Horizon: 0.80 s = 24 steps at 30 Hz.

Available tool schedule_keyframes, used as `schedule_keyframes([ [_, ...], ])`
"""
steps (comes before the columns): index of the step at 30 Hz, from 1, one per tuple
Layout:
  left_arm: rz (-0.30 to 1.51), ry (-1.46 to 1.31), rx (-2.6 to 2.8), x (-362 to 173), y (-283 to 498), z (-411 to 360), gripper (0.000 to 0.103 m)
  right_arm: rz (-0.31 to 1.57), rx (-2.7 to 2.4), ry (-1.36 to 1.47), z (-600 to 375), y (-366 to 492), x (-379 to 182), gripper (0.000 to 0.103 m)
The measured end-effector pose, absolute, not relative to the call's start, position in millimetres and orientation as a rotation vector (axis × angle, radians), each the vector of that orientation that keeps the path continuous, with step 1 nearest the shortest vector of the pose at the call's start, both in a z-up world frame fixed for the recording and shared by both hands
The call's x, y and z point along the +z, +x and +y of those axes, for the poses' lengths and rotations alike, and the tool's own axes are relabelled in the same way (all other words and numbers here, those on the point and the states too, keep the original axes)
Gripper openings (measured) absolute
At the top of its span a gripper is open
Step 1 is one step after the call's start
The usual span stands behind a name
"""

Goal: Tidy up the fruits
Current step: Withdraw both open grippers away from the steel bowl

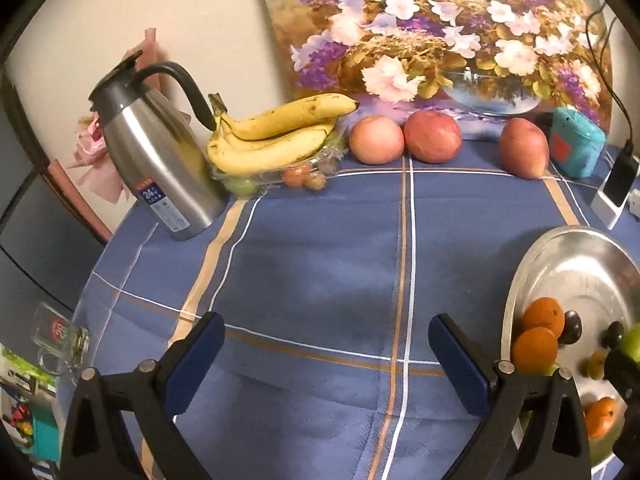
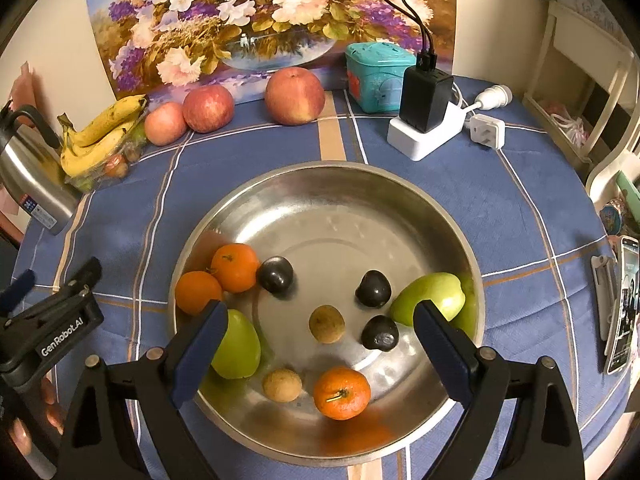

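The table point(image 2: 520, 208) carries a metal bowl point(image 2: 328, 184) at centre. Bananas point(image 2: 100, 136) lie at ten o'clock, three apples point(image 2: 294, 96) at twelve. Oranges point(image 2: 236, 267), green fruits point(image 2: 430, 296) and plums point(image 2: 275, 275) sit inside. Both the right hand-held gripper point(image 2: 316, 340) and left hand-held gripper point(image 1: 326, 354) stand wide open, empty.

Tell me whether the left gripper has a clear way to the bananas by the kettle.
Probably yes. The left gripper is open and empty, and only bare blue tablecloth lies between it and the bananas. The kettle stands close beside them, so approach from the apple side.
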<state>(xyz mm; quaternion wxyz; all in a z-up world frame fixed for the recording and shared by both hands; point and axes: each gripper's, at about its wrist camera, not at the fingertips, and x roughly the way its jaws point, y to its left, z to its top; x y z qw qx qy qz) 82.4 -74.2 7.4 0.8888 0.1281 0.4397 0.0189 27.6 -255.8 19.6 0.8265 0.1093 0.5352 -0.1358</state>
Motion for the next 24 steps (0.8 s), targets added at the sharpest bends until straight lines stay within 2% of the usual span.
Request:
schedule_keyframes([
  [24, 1.112, 0.253, 0.024, -13, 27, -54, 0.103, 1.113, -0.272, 0.231, -236, -30, 30, 0.094],
])
